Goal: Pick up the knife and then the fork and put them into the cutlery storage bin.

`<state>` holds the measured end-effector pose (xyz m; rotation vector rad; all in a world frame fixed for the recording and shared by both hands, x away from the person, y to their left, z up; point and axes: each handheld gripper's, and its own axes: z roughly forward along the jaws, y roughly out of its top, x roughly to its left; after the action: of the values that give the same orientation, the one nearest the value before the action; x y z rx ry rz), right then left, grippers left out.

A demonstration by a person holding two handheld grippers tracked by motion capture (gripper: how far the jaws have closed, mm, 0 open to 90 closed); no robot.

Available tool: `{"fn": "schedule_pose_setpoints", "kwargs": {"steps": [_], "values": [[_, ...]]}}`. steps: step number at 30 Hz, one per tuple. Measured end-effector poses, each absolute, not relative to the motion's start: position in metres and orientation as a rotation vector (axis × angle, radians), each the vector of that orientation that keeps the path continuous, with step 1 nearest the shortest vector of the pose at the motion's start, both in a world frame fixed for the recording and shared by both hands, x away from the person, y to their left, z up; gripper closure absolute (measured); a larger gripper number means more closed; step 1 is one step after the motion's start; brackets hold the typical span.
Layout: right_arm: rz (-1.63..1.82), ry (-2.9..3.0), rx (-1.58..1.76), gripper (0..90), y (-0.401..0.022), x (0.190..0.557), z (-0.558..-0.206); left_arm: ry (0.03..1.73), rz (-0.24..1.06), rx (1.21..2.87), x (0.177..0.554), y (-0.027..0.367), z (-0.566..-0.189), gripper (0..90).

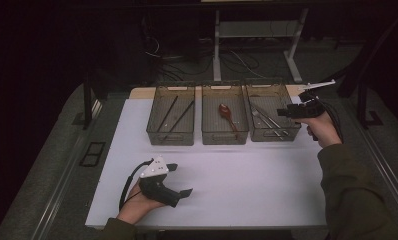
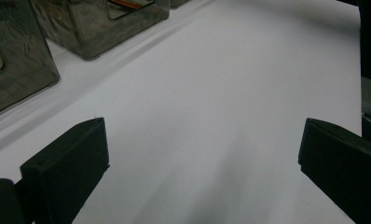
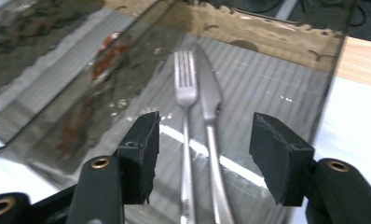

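Three clear smoky bins stand in a row at the back of the white table [image 1: 247, 175]. The right bin [image 1: 279, 135] holds a metal fork [image 3: 186, 79] and knife [image 3: 206, 88] lying side by side. My right gripper [image 1: 287, 112] hovers at that bin's right side; in the right gripper view it [image 3: 207, 128] stands open above the fork and knife handles, touching neither. The middle bin [image 1: 225, 136] holds a red spoon [image 1: 226, 116]. The left bin [image 1: 170, 136] holds black sticks [image 1: 173, 116]. My left gripper [image 1: 181, 180] rests near the front edge, open wide [image 2: 204, 135] over bare table.
Bin walls [image 2: 16, 60] stand at the far left of the left gripper view. A wooden strip [image 3: 360, 60] runs behind the bins. Beyond the table are desk legs [image 1: 217, 45] and cables on the floor. A metal rail [image 1: 382, 165] runs along the table's right side.
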<state>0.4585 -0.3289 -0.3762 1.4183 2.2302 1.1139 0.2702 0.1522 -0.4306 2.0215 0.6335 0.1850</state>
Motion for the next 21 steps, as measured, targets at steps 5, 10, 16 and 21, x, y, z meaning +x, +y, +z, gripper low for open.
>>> {"fn": "schedule_pose_setpoints", "kwargs": {"steps": [5, 10, 16, 21], "values": [[1.181, 2.221, 1.357, 33.5, -0.324, 0.446, -0.375, 0.641, 0.185, 2.021, 0.271, 0.152, -0.431, 0.8], [1.253, 2.217, 1.306, 28.4, -0.318, 0.429, -0.376, 0.642, 0.189, 2.026, 0.271, 0.153, -0.430, 0.8], [1.299, 2.215, 1.199, 22.9, -0.309, 0.404, -0.374, 0.641, 0.190, 2.024, 0.271, 0.151, -0.430, 0.8], [1.313, 2.222, 1.134, 19.0, -0.301, 0.386, -0.378, 0.639, 0.192, 2.025, 0.271, 0.152, -0.430, 0.8]]}}
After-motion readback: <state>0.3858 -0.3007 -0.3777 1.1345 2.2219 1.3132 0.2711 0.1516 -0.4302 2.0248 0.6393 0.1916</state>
